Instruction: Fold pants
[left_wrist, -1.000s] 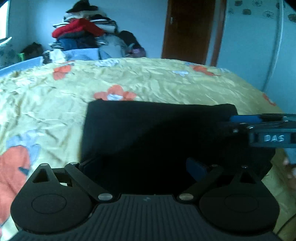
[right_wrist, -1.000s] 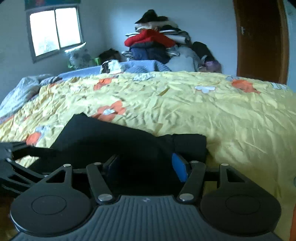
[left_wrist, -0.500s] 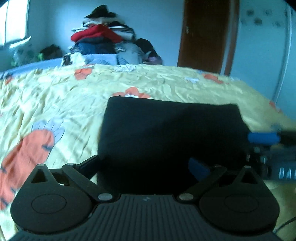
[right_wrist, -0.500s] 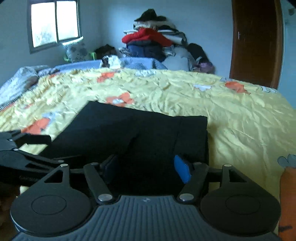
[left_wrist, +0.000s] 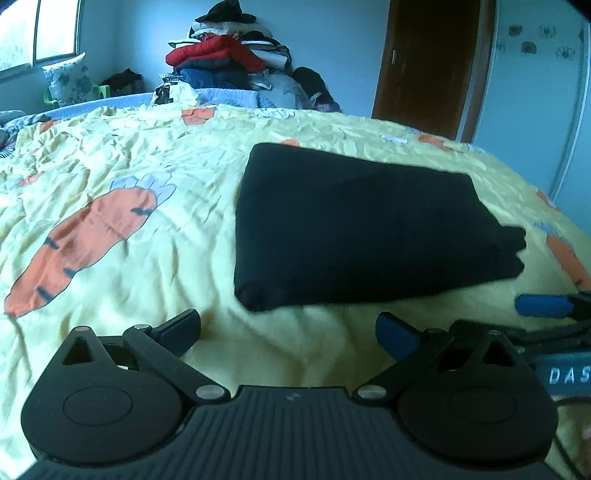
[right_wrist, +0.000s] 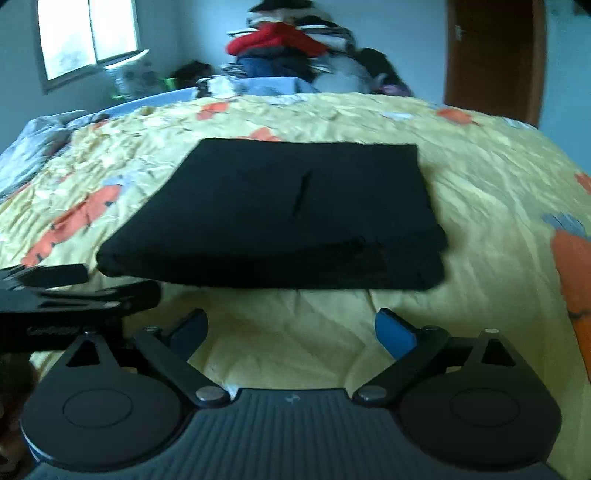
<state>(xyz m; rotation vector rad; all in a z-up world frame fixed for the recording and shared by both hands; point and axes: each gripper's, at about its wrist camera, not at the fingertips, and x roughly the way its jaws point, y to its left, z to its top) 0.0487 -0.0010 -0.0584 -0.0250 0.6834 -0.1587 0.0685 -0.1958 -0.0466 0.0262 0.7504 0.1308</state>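
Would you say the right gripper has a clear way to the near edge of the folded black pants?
Probably yes: the right gripper is open, with only bare bedspread between it and the pants.

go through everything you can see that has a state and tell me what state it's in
black pants: folded into a flat rectangle, lying on the bedspread, not held
left gripper: open, empty
right gripper: open, jaws just opened, nothing between them
door: closed
clothes pile: heaped
bedspread: wrinkled
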